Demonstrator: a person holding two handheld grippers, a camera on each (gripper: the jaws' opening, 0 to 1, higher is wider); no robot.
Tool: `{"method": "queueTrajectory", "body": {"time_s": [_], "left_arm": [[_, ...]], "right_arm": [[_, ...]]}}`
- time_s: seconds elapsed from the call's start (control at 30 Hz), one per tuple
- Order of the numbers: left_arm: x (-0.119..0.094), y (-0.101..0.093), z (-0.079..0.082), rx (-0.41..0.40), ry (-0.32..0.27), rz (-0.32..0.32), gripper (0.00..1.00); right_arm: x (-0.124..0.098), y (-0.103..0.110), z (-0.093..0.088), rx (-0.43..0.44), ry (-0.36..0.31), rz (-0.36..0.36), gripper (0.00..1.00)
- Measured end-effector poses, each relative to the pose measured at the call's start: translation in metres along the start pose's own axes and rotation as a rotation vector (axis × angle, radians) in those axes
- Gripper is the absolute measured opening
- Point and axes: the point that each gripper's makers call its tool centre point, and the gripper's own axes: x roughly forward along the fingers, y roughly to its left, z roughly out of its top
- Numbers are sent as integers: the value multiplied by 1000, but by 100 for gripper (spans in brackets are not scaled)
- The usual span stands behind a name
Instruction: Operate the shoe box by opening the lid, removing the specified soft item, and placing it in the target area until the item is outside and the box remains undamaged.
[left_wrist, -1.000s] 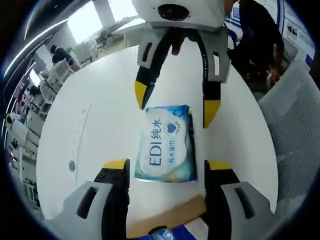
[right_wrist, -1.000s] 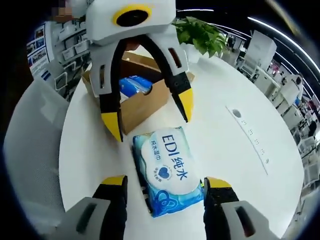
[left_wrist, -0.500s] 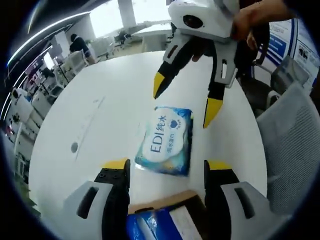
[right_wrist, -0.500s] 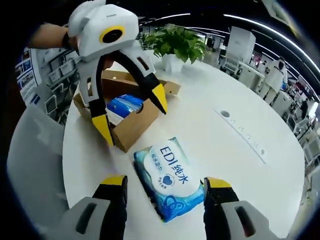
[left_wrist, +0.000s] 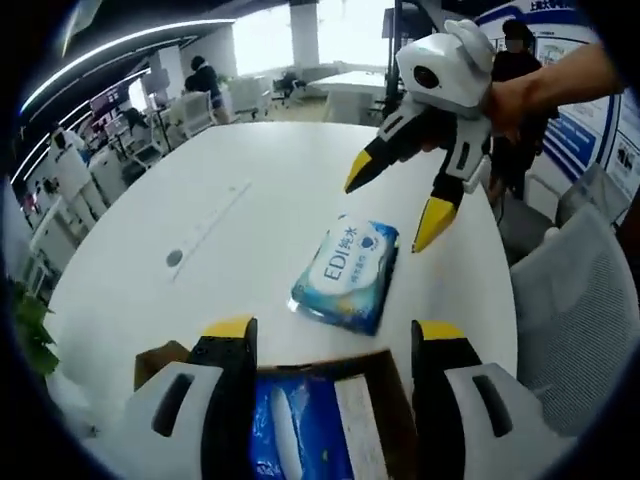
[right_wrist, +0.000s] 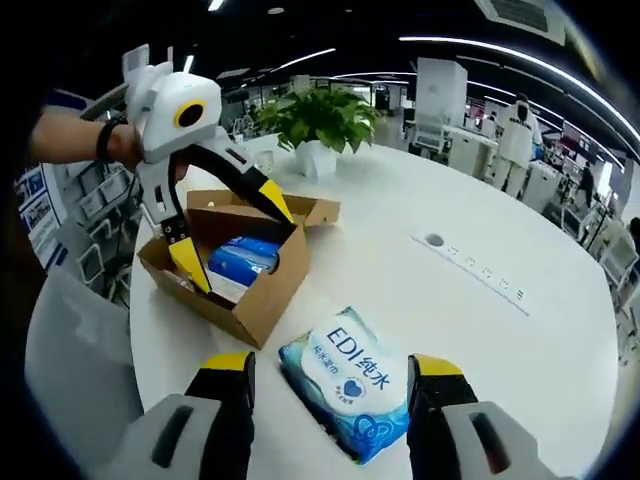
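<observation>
While one glossy blue wipes pack (right_wrist: 350, 388) lies flat on the round white table (right_wrist: 480, 330) just beside the box, a second blue pack (right_wrist: 243, 258) sits inside the open brown cardboard shoe box (right_wrist: 262, 300). The left gripper (right_wrist: 232, 235) and right gripper (left_wrist: 397, 205) hang empty, jaws spread.

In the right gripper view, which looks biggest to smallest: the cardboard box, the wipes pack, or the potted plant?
1. Box.
2 and 3. Wipes pack and plant look alike; the pack lies much nearer the camera, so I won't rank them.
</observation>
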Motion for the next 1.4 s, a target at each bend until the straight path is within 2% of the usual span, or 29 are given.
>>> {"method": "queueTrajectory", "body": {"time_s": [0.17, 0.3, 0.9, 1.4], "left_arm": [[-16, 5, -8, -32, -16, 24, 63], [-29, 10, -20, -52, -19, 40, 64], [-91, 17, -51, -146, -64, 119, 65], [-134, 20, -88, -189, -69, 177, 66]], "right_arm": [[2, 6, 8, 76, -55, -8, 59], [5, 10, 11, 101, -70, -11, 60], [20, 43, 22, 114, -90, 11, 60], [31, 72, 34, 107, -100, 39, 60]]}}
